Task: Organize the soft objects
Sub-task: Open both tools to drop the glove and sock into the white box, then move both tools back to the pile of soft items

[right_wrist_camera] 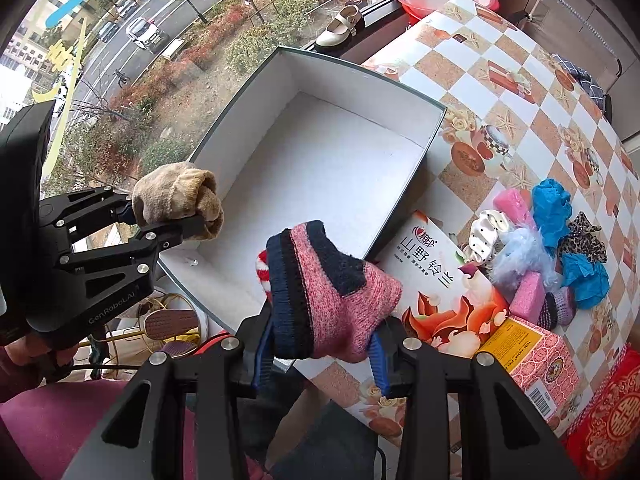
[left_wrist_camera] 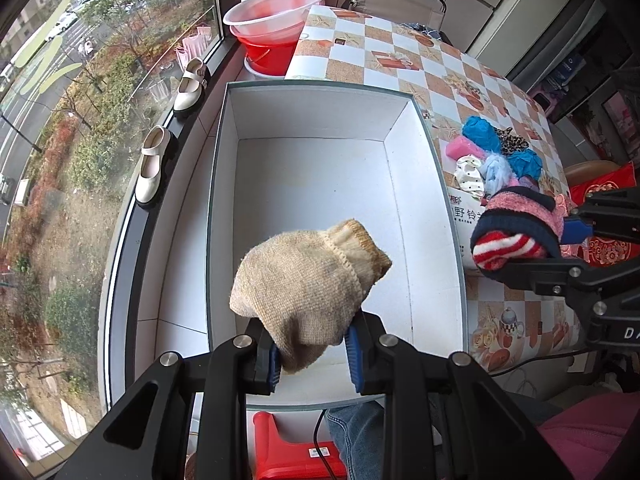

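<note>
Two grippers are in frame, each carrying a rolled soft item over or beside a white open box (left_wrist_camera: 320, 184) whose inside is bare. Nothing stands between either load and the box opening.

Surroundings: a loose pile of soft items (right_wrist_camera: 552, 248) lies on the table's right part, just beyond a printed carton (right_wrist_camera: 436, 280) that touches the box's right wall. In the pile: blue crumpled pieces, pink blocks, a white dotted piece, a pale blue fluffy piece, a leopard-print piece. A pink barcoded carton (right_wrist_camera: 532, 360) sits at the near edge of the table.

Surface and room: the table (left_wrist_camera: 400, 56) wears a checked cloth in orange, tan and white with printed motifs. The box occupies its left edge, against a windowsill. Two cream shoes (left_wrist_camera: 168, 128) stand on the sill; stacked red and clear basins (left_wrist_camera: 272, 28) sit at the far left corner. The window shows street and trees.

Left gripper (left_wrist_camera: 314, 354): fingers clenched on a beige knit sock bundle (left_wrist_camera: 308, 284), which juts forward past the fingertips, above the box's near wall.

Right gripper (right_wrist_camera: 320, 360): fingers grasping a pink and navy sock bundle (right_wrist_camera: 332, 292), red-white stripes at its tip, held above the box's near right corner.
</note>
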